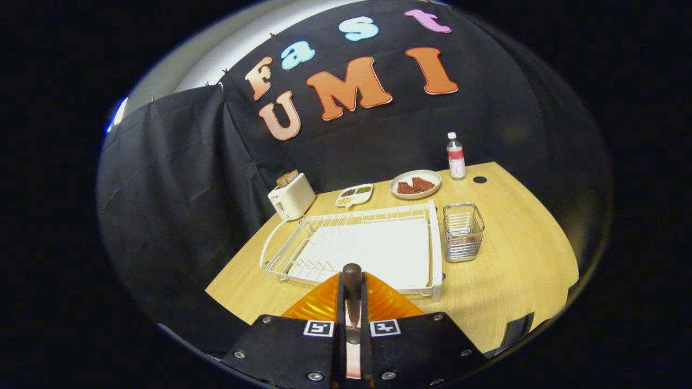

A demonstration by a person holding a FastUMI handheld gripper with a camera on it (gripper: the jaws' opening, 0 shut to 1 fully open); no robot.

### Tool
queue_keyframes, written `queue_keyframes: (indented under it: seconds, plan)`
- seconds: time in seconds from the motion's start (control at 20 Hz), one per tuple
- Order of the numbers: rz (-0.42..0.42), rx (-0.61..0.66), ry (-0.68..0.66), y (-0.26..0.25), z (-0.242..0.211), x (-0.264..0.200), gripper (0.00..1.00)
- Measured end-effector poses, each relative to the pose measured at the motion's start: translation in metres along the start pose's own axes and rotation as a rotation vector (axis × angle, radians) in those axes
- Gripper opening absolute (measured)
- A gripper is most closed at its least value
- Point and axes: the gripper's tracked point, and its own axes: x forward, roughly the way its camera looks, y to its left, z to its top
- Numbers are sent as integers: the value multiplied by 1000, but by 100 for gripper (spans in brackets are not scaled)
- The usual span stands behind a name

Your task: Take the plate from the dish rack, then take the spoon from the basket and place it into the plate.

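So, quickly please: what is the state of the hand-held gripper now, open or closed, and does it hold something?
Hand-held gripper: closed on the spoon, handle end up between the fingers, above the orange plate.

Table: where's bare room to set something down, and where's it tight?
Free: bare wood right of the basket, out to the table edge, and the strip left of the dish rack. Crowded: the back row, with toaster, divided tray, food plate and bottle. The gripper is shut on the spoon above the orange plate.
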Motion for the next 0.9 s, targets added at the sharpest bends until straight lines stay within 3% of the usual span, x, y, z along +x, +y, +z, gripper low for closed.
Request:
queue_keyframes:
  seconds: [0.55, 0.9]
  plan:
    - [-78, 155, 43, -42, -53, 21, 10]
    - [-239, 99, 60, -92, -83, 25, 20]
